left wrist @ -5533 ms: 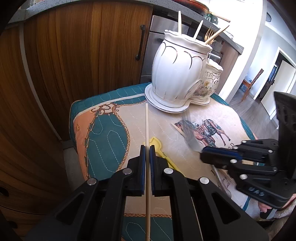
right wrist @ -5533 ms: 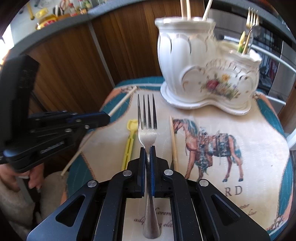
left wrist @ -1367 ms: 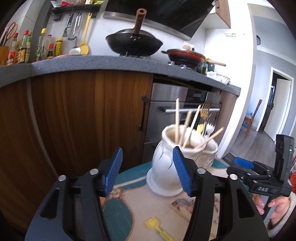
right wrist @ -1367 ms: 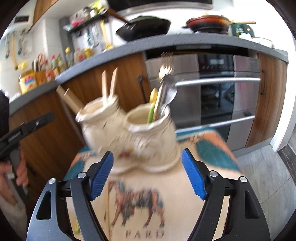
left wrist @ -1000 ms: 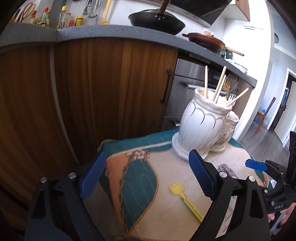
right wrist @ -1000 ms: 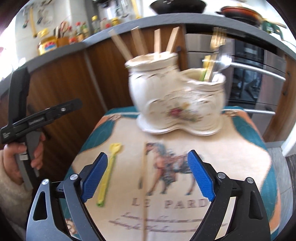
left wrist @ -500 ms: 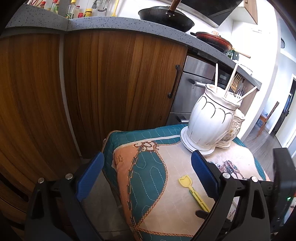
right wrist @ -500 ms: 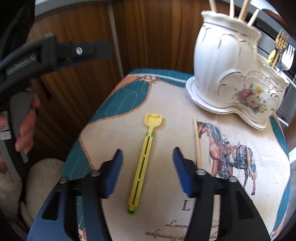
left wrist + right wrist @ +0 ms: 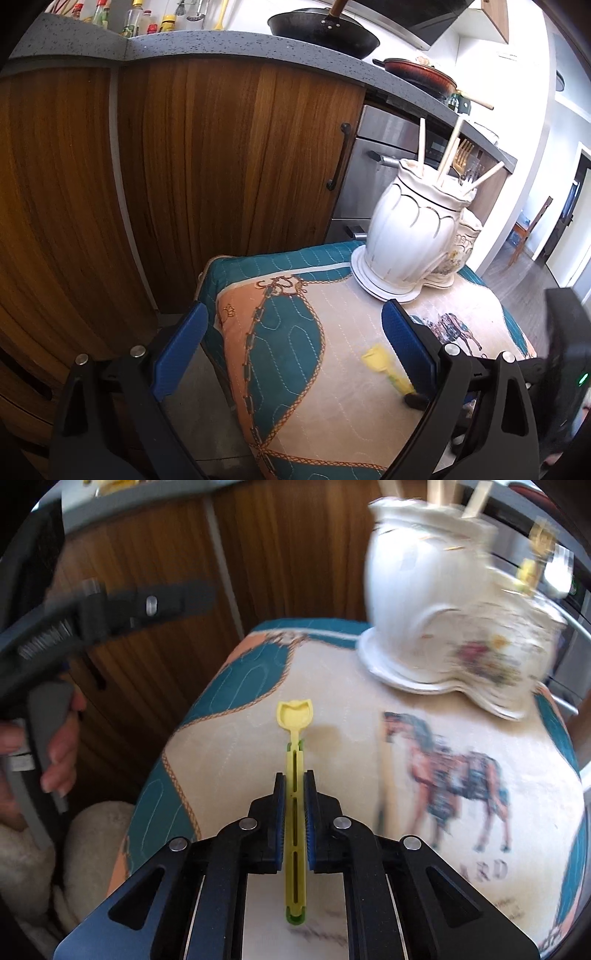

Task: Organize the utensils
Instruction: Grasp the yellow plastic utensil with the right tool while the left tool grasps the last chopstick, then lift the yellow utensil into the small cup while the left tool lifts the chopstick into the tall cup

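My right gripper (image 9: 294, 779) is shut on the handle of a yellow plastic spoon (image 9: 294, 716), which lies on the printed cloth and points toward the white ceramic holder (image 9: 421, 590). The spoon's bowl also shows in the left wrist view (image 9: 376, 360). The holder (image 9: 410, 236) has two joined pots: the tall one holds several chopsticks (image 9: 448, 157), the low one holds forks (image 9: 463, 155). One loose chopstick (image 9: 382, 794) lies on the cloth right of the spoon. My left gripper (image 9: 291, 332) is open and empty, held over the cloth's left edge.
The cloth (image 9: 288, 354) covers a small padded surface in front of wooden cabinets (image 9: 221, 166) and an oven (image 9: 373, 173). Pans sit on the counter above. The left gripper's body and the hand holding it (image 9: 55, 709) show at the left of the right wrist view.
My right gripper has come down and closed on the yellow spoon's handle. My left gripper has stayed open and drifted only slightly.
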Demonstrator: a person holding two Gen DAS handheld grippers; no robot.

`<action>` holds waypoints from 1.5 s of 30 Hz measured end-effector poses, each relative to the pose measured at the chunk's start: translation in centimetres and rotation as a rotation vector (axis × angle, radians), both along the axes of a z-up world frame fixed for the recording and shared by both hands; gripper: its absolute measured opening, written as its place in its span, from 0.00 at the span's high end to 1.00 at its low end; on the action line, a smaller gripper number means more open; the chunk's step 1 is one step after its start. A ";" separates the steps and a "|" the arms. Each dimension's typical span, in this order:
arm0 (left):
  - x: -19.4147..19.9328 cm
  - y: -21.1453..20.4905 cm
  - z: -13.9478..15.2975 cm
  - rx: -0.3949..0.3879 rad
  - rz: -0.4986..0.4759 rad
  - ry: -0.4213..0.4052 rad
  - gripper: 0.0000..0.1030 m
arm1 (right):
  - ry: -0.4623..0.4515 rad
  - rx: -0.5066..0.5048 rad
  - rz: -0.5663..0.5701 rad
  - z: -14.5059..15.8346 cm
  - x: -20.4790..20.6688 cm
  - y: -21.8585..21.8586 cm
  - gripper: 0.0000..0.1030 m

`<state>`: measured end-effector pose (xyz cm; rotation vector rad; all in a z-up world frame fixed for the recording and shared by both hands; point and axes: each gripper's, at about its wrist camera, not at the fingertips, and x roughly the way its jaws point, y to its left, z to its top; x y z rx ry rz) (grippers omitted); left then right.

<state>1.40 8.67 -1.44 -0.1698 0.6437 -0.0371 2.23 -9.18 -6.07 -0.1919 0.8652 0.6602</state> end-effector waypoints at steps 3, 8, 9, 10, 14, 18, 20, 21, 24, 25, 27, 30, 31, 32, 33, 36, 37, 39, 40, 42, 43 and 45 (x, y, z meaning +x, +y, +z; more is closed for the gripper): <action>0.1 -1.3 -0.2 0.011 -0.024 0.024 0.09 | -0.002 0.048 -0.050 1.3 -0.1 -3.9 0.90; 1.1 -5.1 -1.7 -0.038 -0.091 0.127 0.11 | -0.044 0.087 -0.129 3.1 -0.3 -9.3 0.90; 1.3 -6.4 -2.3 -0.055 -0.108 0.154 0.12 | -0.053 0.089 -0.141 3.2 -0.3 -10.0 0.90; 1.4 -7.2 -2.6 -0.064 -0.110 0.167 0.13 | -0.060 0.097 -0.155 3.4 -0.3 -10.9 0.90; 2.2 -11.0 -4.0 -0.079 -0.105 0.244 0.23 | -0.068 0.127 -0.187 3.5 -0.1 -12.9 0.90; 2.6 -14.2 -5.2 -0.010 -0.106 0.278 0.32 | -0.071 0.159 -0.196 3.4 -0.1 -14.5 0.90; 2.9 -15.6 -5.9 0.025 -0.111 0.307 0.36 | -0.071 0.175 -0.200 3.0 0.0 -14.7 0.90; 3.1 -16.4 -6.3 0.057 -0.109 0.315 0.37 | -0.071 0.180 -0.202 3.0 0.0 -14.9 0.90; 3.2 -17.8 -6.7 0.180 -0.095 0.298 0.50 | -0.070 0.196 -0.193 3.0 -0.1 -15.2 0.90; 3.1 -17.8 -6.7 0.191 -0.096 0.294 0.52 | -0.072 0.200 -0.189 3.0 -0.2 -15.2 0.90; 3.2 -17.4 -6.6 0.201 -0.119 0.295 0.72 | -0.076 0.206 -0.184 3.0 -0.3 -15.4 0.90; 3.3 -16.0 -6.3 0.181 -0.143 0.326 0.93 | -0.071 0.216 -0.182 2.9 -0.3 -15.6 0.90; 3.3 -15.1 -6.3 0.152 -0.153 0.346 0.95 | -0.070 0.217 -0.182 2.8 -0.2 -15.6 0.90; 3.3 -14.4 -5.9 0.139 -0.162 0.355 0.95 | -0.069 0.218 -0.181 2.8 -0.2 -15.6 0.90; 3.1 -13.9 -5.8 0.129 -0.178 0.370 0.95 | -0.065 0.218 -0.179 2.7 -0.2 -15.6 0.90; 2.6 -13.0 -5.7 0.155 -0.210 0.388 0.95 | -0.064 0.212 -0.172 2.6 -0.2 -15.3 0.90; 2.4 -12.7 -5.7 0.155 -0.219 0.393 0.95 | -0.062 0.208 -0.170 2.6 -0.2 -15.1 0.90; 2.0 -12.4 -5.5 0.156 -0.229 0.386 0.95 | -0.060 0.208 -0.171 2.6 -0.1 -14.9 0.90; 1.6 -12.1 -5.3 0.151 -0.235 0.377 0.95 | -0.063 0.210 -0.172 2.6 -0.1 -14.7 0.90; 1.0 -11.7 -4.5 0.139 -0.246 0.347 0.95 | -0.069 0.215 -0.175 2.7 -0.1 -14.7 0.90; 0.8 -11.6 -4.1 0.136 -0.249 0.333 0.95 | -0.072 0.218 -0.176 2.8 -0.1 -14.6 0.90; 0.2 -11.3 -2.9 0.127 -0.252 0.300 0.95 | -0.083 0.222 -0.182 3.1 -0.1 -14.5 0.90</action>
